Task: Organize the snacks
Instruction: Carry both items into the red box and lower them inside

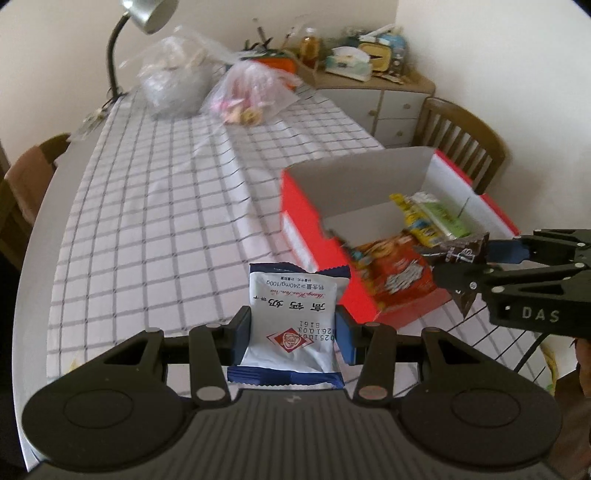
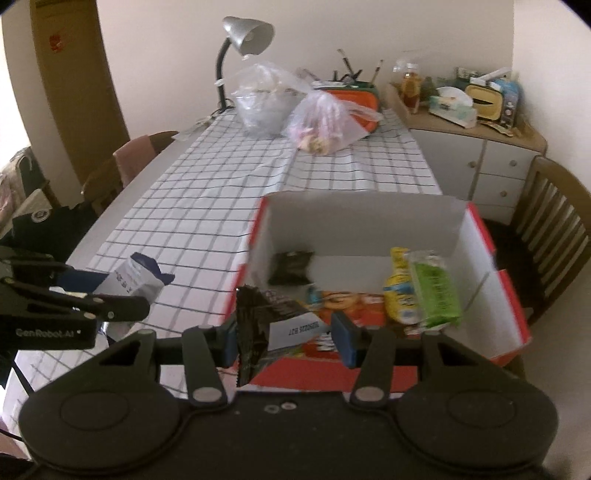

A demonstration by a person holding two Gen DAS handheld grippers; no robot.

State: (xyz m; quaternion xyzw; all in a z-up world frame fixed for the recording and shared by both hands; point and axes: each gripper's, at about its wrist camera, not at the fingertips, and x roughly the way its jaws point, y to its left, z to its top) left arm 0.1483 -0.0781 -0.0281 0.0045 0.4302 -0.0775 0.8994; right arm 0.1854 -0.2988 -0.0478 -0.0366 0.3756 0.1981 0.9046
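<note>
In the left wrist view my left gripper (image 1: 293,326) is shut on a white and blue snack packet (image 1: 295,306), held above the checked tablecloth. To its right stands a red cardboard box (image 1: 369,184) with white inner walls. It holds a yellow packet (image 1: 413,218), a green packet (image 1: 447,218) and an orange-red packet (image 1: 399,266). My right gripper (image 2: 286,334) is shut on a dark brown snack packet (image 2: 255,314) over the near edge of the box (image 2: 362,221). A dark packet (image 2: 291,267) lies in the box's far corner. The left gripper (image 2: 122,299) shows at the left with its white packet (image 2: 136,280).
Two clear plastic bags (image 2: 266,103) (image 2: 325,122) of snacks sit at the table's far end beside a silver desk lamp (image 2: 247,33). Wooden chairs stand at the left (image 2: 136,155) and right (image 2: 554,221). A cluttered cabinet (image 2: 480,147) fills the far right corner.
</note>
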